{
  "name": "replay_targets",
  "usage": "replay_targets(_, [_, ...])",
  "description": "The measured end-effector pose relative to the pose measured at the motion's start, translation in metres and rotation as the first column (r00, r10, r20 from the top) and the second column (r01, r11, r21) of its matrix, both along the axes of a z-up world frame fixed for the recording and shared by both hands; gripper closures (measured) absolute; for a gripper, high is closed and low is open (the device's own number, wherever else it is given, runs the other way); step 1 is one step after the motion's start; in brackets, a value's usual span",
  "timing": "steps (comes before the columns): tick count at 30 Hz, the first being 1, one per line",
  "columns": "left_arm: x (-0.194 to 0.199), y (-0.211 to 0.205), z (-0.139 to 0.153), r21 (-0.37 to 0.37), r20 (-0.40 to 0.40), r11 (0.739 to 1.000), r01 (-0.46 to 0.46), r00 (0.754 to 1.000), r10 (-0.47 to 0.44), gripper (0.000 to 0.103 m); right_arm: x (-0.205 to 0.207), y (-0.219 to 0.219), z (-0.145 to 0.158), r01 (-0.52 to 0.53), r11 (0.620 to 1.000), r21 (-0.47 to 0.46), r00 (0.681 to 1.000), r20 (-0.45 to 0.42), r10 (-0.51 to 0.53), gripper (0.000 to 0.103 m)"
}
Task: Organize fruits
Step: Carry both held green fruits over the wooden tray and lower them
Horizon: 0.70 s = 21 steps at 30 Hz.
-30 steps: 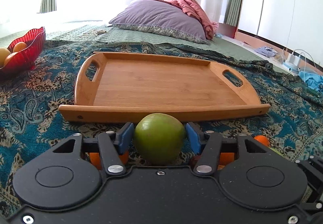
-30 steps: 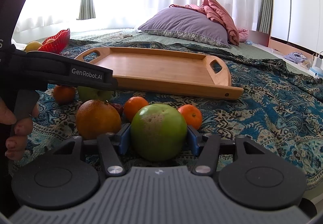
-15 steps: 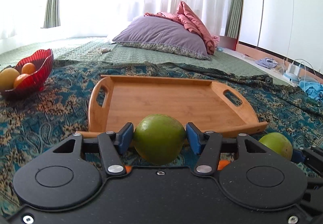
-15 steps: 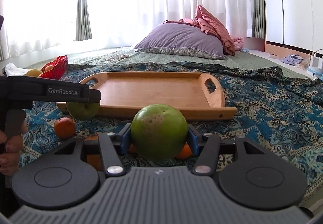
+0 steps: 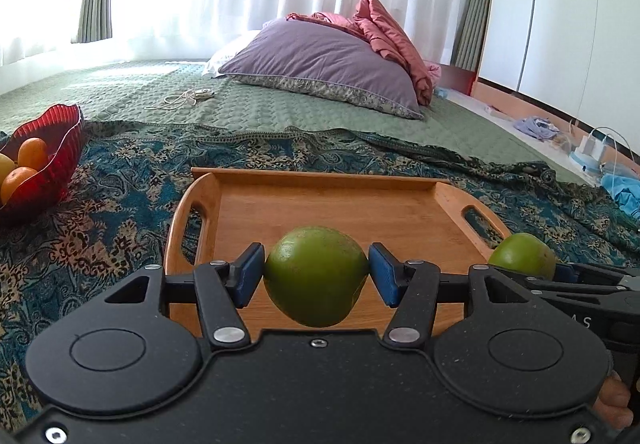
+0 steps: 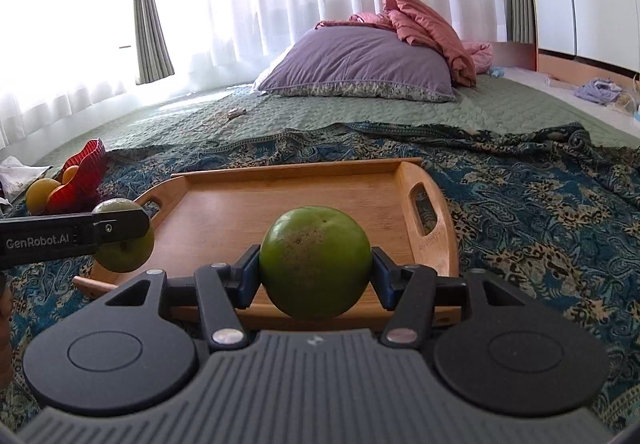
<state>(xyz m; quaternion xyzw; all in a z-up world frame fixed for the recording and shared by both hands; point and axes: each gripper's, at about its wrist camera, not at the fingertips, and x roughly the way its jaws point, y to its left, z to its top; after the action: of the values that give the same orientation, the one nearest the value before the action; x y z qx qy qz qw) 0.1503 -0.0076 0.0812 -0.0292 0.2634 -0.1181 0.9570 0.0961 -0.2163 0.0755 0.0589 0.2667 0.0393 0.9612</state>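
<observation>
My left gripper (image 5: 316, 276) is shut on a green fruit (image 5: 316, 268), held in the air over the near part of the wooden tray (image 5: 320, 204). In the right wrist view my right gripper (image 6: 315, 272) is shut on a second, rounder green fruit (image 6: 316, 256) above the tray's (image 6: 280, 204) near edge. Each view catches the other gripper's fruit: the right one's fruit (image 5: 520, 254) at right, the left one's fruit (image 6: 128, 248) at left under a black finger. The tray bed holds nothing.
A red bowl (image 5: 52, 160) with oranges and a yellow fruit sits left of the tray on the patterned blue cloth (image 5: 100, 224). A purple pillow (image 5: 320, 64) and pink blanket lie behind on the green quilt. Chargers and cables sit at the far right floor edge.
Both grippers rose and went forward with their green fruits, from the cloth in front of the tray to above its near edge. The loose oranges on the cloth dropped out of view.
</observation>
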Motion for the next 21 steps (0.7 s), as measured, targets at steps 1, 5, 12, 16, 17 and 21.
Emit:
replay_targets(1, [0.006, 0.000, -0.001, 0.003, -0.007, 1.000, -0.005, 1.000, 0.005, 0.048, 0.008, -0.001, -0.001, -0.002, 1.000, 0.001, 1.000, -0.017, 0.002, 0.043])
replay_targets(5, [0.031, 0.001, -0.010, 0.003, -0.052, 1.000, -0.024, 0.998, 0.024, 0.048, 0.032, -0.001, -0.007, -0.005, 0.999, -0.034, 0.998, -0.063, 0.003, 0.043])
replay_targets(12, [0.049, -0.002, -0.028, 0.028, -0.088, 0.999, -0.035, 0.995, 0.037, 0.048, 0.058, -0.009, -0.019, 0.010, 1.000, 0.010, 0.991, -0.130, -0.009, 0.043])
replay_targets(16, [0.053, -0.003, -0.031, 0.040, -0.086, 0.998, -0.039, 0.995, 0.042, 0.048, 0.066, -0.010, -0.023, 0.017, 1.000, -0.012, 0.990, -0.142, -0.018, 0.043])
replay_targets(17, [0.054, -0.003, -0.031, 0.043, -0.084, 0.998, -0.040, 0.996, 0.043, 0.048, 0.067, -0.010, -0.024, 0.017, 1.000, -0.016, 0.989, -0.144, -0.019, 0.043])
replay_targets(21, [0.056, -0.004, -0.033, 0.042, -0.085, 0.998, -0.037, 0.996, 0.041, 0.048, 0.072, -0.011, -0.026, 0.023, 0.999, -0.028, 0.988, -0.150, -0.027, 0.043])
